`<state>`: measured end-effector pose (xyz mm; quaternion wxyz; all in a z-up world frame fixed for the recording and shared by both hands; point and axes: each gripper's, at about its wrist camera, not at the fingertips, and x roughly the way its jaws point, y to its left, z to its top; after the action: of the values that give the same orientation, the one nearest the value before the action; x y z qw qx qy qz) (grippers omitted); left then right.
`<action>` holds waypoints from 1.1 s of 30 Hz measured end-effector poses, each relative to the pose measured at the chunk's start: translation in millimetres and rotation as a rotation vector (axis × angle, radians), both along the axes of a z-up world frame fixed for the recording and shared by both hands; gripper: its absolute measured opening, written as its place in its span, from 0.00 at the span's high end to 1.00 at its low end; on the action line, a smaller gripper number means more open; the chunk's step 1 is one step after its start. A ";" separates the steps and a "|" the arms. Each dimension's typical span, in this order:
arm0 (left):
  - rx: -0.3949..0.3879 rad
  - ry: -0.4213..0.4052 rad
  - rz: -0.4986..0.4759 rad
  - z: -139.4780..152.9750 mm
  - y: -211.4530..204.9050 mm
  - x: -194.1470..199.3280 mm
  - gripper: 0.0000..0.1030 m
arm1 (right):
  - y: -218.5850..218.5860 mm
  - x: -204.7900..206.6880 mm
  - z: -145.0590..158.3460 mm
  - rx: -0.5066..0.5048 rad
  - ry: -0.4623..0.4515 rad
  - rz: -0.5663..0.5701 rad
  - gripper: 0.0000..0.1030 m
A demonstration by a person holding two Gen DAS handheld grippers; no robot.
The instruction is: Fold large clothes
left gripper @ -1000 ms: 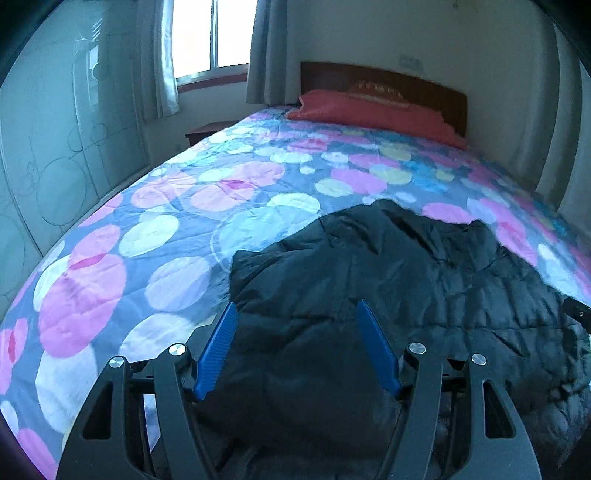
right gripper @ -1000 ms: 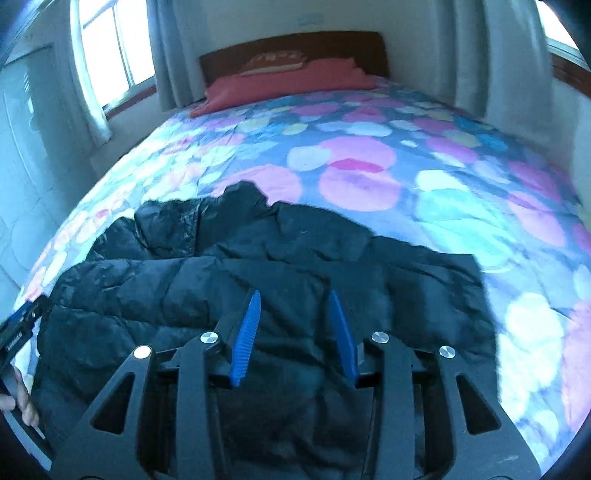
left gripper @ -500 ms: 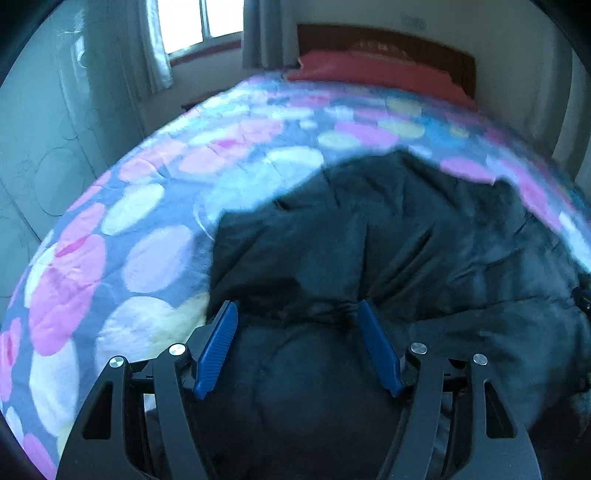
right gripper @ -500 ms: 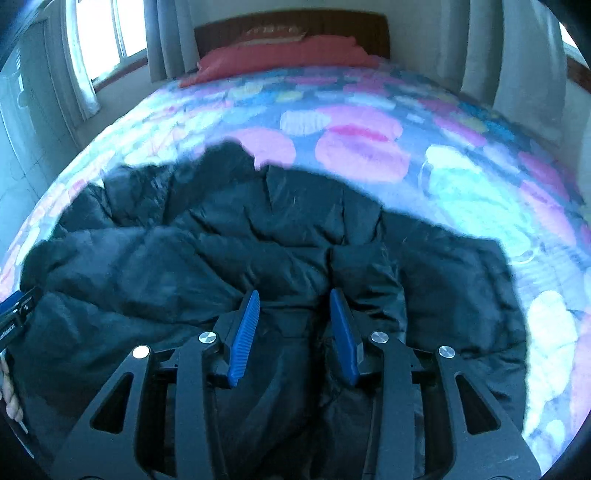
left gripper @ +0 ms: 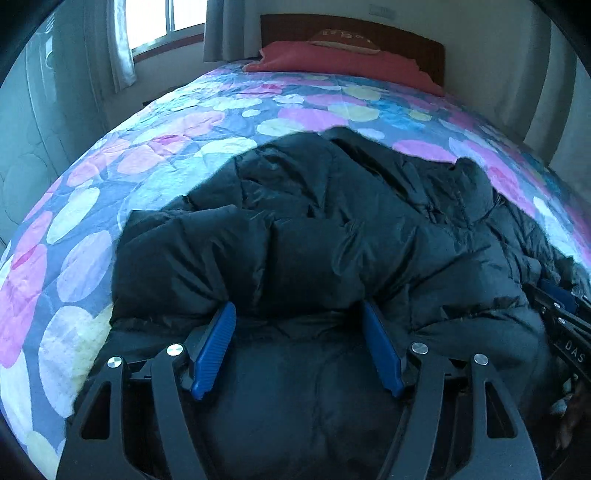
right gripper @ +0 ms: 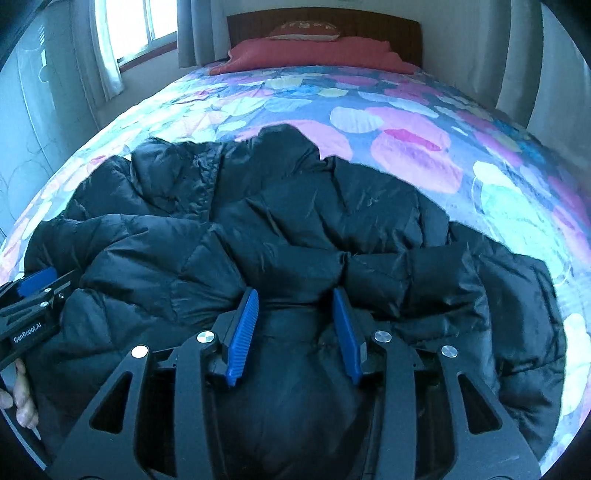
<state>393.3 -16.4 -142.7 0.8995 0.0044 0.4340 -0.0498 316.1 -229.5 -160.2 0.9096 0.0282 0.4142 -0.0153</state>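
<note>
Both tongs lowered onto black puffer jacket (left gripper: 314, 236): left tongs (left gripper: 297, 319), right tongs (right gripper: 295, 301) agape, gripping nothing; jacket bunched, puffy

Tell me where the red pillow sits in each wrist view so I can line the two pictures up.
Left wrist view: the red pillow lies top centre-right, against the headboard.
Right wrist view: the red pillow lies top centre, at the head of the bed.
Shared landmark: the dark wooden headboard behind it.

Cool, dim daylight enters from the window (left gripper: 166, 18) at far left, overexposed to white. Both fisheye views curve strongly, with black corners. The black jacket (right gripper: 295, 229) shows faint sheen; focus is sharp.
</note>
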 end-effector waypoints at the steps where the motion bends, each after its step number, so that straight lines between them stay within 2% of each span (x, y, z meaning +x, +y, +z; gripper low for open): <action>1: -0.006 0.001 0.006 3.6 3.2 -3.5 0.34 | -1.9 -5.9 4.8 0.009 -0.005 -0.002 0.61; 4: -0.038 -0.034 0.029 19.0 18.5 -26.2 0.34 | -11.8 -32.2 18.1 0.018 -0.048 -0.024 0.61; 7: -0.008 -0.077 0.067 23.3 33.1 -45.2 0.34 | -24.1 -54.3 16.7 -0.029 -0.057 -0.062 0.61; 10: 0.002 -0.034 0.073 6.3 42.9 -40.2 0.34 | -32.6 -56.0 -3.8 -0.005 -0.004 -0.054 0.61; 15: 0.024 -0.016 0.067 -10.0 37.4 -32.3 0.33 | -29.5 -50.8 -17.7 -0.021 -0.009 -0.060 0.61; 20: 0.028 -0.021 0.068 -13.3 37.1 -33.9 0.33 | -31.5 -50.5 -20.7 -0.010 -0.018 -0.060 0.61; 27: 0.080 -0.028 0.075 -8.1 30.6 -38.0 0.33 | -31.8 -53.4 -14.6 -0.016 -0.032 -0.057 0.60; 28: 0.079 -0.027 0.077 -4.0 31.1 -39.0 0.33 | -32.6 -55.6 -11.7 -0.009 -0.035 -0.058 0.59; 30: 0.060 -0.034 0.077 5.9 36.7 -48.0 0.33 | -34.4 -63.8 -4.8 0.006 -0.033 -0.064 0.50; 33: 0.028 -0.045 0.080 20.6 50.4 -69.6 0.33 | -36.7 -86.0 9.2 0.025 -0.049 -0.070 0.45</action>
<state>323.7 34.0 -122.1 0.9102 0.0009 0.4140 -0.0077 230.1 -266.2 -151.0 0.9179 0.0543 0.3909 -0.0416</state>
